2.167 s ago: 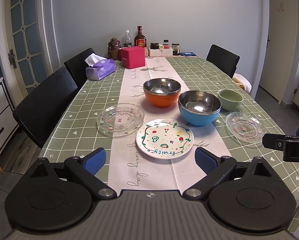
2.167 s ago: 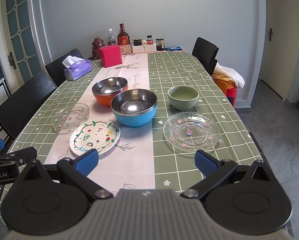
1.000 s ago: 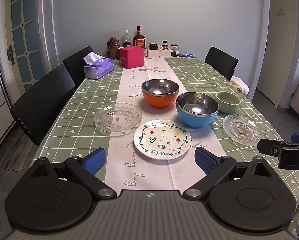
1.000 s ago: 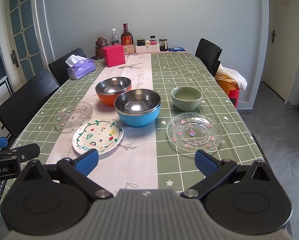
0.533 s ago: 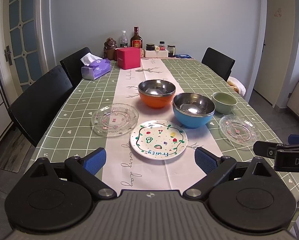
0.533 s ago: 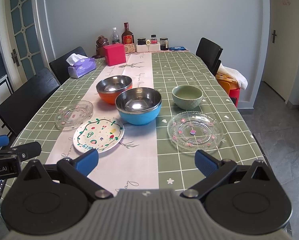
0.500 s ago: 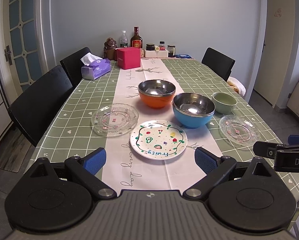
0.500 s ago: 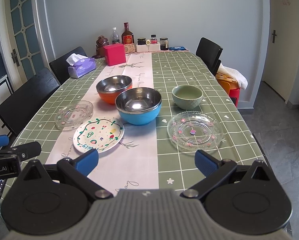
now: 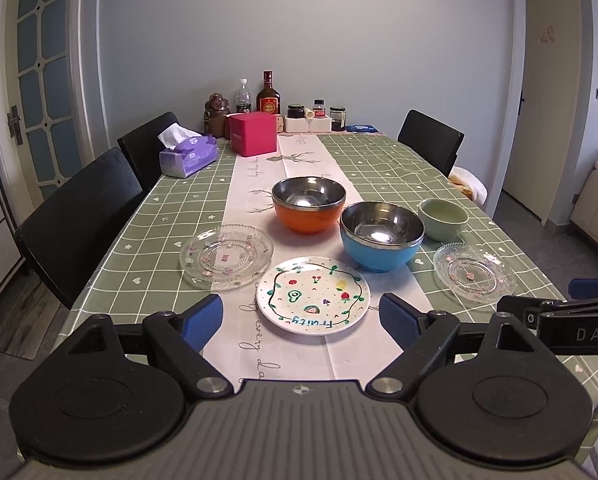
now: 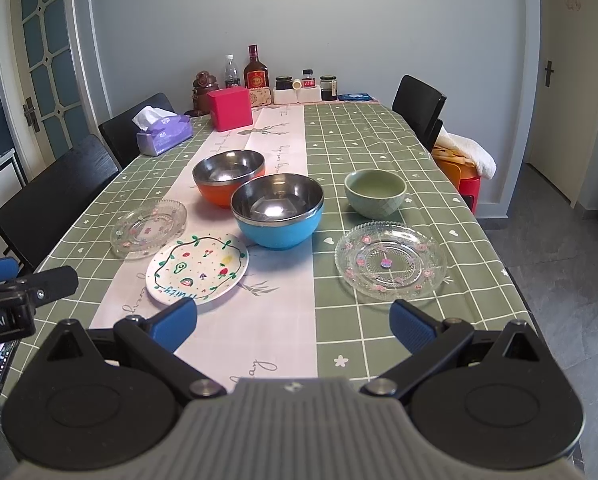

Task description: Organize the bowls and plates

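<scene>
Three plates, including the white fruit-painted ceramic plate (image 9: pixel 313 295), and three bowls sit spread near the worktop's (image 10: pixel 379 136) front edge. Both the left tool (image 9: pixel 301 318) and right tool (image 10: pixel 293 324) hover wide open, empty. The thin clear glass plate (image 10: pixel 391 260) could slip from a shallow pinch.

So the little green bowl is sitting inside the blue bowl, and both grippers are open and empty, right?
Not quite. The green bowl stands on the tablecloth beside the blue bowl, not inside it, as the right wrist view shows. Both the left gripper and right gripper are open and empty.
</scene>
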`<state>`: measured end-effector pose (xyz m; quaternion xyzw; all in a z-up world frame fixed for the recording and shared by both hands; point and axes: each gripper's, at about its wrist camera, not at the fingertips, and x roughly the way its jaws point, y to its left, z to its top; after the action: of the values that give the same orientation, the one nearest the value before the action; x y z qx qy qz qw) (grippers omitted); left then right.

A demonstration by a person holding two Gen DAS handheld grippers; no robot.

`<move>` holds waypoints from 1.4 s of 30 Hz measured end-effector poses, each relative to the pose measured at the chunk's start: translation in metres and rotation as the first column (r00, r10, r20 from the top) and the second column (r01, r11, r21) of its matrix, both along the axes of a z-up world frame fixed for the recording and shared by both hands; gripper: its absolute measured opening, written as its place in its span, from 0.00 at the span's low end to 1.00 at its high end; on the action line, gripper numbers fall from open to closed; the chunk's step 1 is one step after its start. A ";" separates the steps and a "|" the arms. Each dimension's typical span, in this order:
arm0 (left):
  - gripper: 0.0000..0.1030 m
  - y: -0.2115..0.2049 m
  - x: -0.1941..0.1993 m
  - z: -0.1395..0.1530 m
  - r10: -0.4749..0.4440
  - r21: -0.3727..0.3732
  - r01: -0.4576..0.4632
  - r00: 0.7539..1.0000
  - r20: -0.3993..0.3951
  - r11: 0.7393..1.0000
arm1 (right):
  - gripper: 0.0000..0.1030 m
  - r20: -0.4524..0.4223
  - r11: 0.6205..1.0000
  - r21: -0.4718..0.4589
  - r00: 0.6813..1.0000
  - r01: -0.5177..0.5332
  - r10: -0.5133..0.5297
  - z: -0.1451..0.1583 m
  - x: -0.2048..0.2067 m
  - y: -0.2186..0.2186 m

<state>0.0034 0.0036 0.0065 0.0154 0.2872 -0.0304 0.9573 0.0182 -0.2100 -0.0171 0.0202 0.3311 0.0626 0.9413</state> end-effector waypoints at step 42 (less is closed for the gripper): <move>0.69 -0.112 0.168 -0.085 -0.304 -0.294 0.259 0.945 -0.121 0.920 | 0.55 -0.088 0.977 0.087 0.979 0.192 -0.185 -0.083 0.144 -0.139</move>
<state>0.1712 -0.1087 -0.0781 -0.0784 0.3526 -0.2087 0.9088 0.1627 -0.3490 -0.1002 0.0988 0.3616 -0.0123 0.9270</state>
